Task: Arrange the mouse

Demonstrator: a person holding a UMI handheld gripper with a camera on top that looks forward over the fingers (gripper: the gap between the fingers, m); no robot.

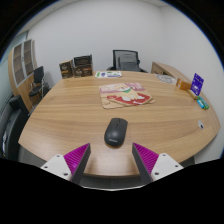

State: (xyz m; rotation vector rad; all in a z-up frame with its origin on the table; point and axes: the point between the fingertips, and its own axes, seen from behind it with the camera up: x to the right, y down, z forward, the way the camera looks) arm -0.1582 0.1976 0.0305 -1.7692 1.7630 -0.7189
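Note:
A black computer mouse (116, 130) lies on the round wooden table (60, 115), near its front edge. My gripper (113, 157) is open and empty, its two purple-padded fingers (77, 157) spread wide just short of the mouse. The mouse sits just ahead of the fingers, centred on the gap between them, not touching either. A pink and white printed mat (127, 94) lies further back on the table, beyond the mouse.
Small items, a purple box (197, 84) and a teal object (202, 102), stand at the table's right edge. Papers (109, 73) lie at the far edge. Black chairs (127, 60) stand behind and to the left. A shelf (22, 62) stands at the left wall.

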